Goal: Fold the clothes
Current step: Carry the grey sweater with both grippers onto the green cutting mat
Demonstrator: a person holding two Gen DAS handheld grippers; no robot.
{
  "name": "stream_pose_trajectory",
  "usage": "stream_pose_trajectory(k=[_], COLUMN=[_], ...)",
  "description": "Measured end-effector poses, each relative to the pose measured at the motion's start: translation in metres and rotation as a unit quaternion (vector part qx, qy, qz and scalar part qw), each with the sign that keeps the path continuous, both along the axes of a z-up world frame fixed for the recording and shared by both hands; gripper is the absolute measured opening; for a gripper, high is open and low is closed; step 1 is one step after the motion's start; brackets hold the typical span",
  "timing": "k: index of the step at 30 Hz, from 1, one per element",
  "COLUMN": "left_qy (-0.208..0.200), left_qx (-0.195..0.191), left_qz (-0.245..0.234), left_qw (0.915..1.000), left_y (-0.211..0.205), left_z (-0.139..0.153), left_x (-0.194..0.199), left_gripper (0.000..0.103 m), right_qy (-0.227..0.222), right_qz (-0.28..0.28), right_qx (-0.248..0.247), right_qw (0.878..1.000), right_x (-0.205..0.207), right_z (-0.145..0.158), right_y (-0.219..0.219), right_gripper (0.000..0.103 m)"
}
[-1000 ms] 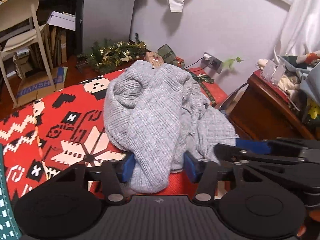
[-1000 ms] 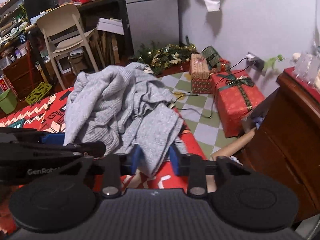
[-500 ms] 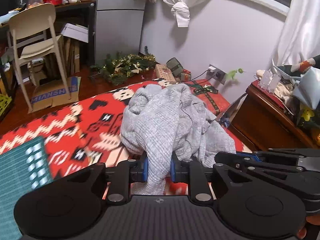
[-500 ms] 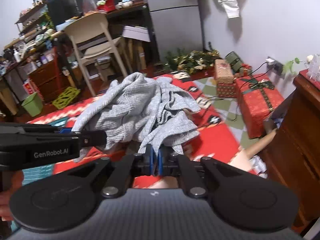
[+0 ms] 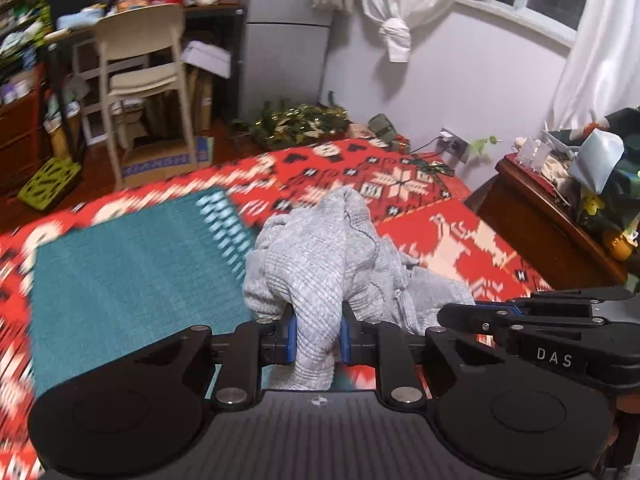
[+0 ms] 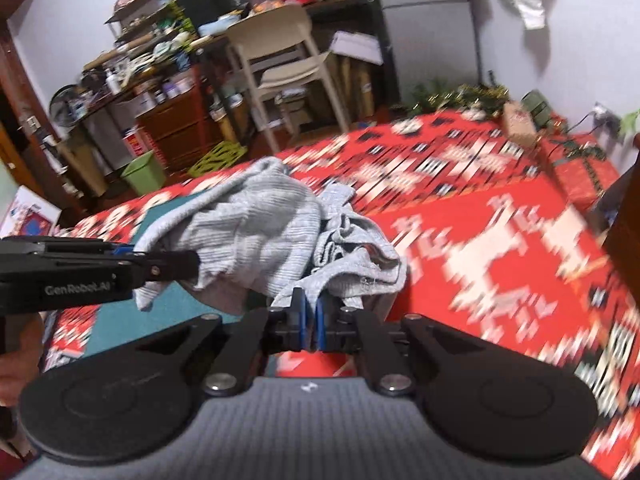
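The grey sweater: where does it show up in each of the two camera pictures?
Left wrist view: the grey sweater sits at lower centre, bunched between the left gripper's blue pads.
Right wrist view: it lies left of centre, an edge pinched by the right gripper.
Shared landmark: the cream chair beyond the red patterned blanket.

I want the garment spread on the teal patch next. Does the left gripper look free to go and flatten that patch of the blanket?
Probably not yet: the left gripper is shut on a bunch of the grey knit garment. The teal patch itself looks bare.
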State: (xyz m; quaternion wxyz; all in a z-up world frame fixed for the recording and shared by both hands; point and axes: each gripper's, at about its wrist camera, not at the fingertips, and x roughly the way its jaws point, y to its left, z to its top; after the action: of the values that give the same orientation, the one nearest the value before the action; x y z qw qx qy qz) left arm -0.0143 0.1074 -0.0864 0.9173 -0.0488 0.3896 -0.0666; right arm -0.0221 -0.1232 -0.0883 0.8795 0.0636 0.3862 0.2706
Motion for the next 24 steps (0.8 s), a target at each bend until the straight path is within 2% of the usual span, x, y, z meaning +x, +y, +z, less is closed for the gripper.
stream_pose_trajectory(k=[4, 11, 16, 24], left_qy=[0.012, 0.031, 0.04, 0.058], left_qx=[-0.009, -0.035, -0.059, -0.086], left_qz=[0.03, 0.108, 0.156, 0.185], left_qw=[0.9994, 0.9931, 0.9852, 0.9772], left_y=[0.03, 0.077, 0.103, 0.124], left_z=[-0.001, -0.007, -0.018, -0.036], left_x=[-0.05, -0.122, -0.153, -0.165], left_gripper=[0.019, 0.019, 0.019, 0.021], right_qy=[0.013, 0.022, 0.04, 0.034], right_qz=[0.022, 0.062, 0.046, 0.038], right_qx=[0.003, -0.026, -0.04, -0.077], right_qw=[1.0, 0.998, 0.997, 0.996], right_x=[-0.046, -0.093, -0.089, -0.082], right_z=[0.006, 0.006, -0.008, -0.021], right_y=[0.014, 0.031, 0.026, 0.022], right_gripper=[0.006, 0.006, 0.006, 0.009])
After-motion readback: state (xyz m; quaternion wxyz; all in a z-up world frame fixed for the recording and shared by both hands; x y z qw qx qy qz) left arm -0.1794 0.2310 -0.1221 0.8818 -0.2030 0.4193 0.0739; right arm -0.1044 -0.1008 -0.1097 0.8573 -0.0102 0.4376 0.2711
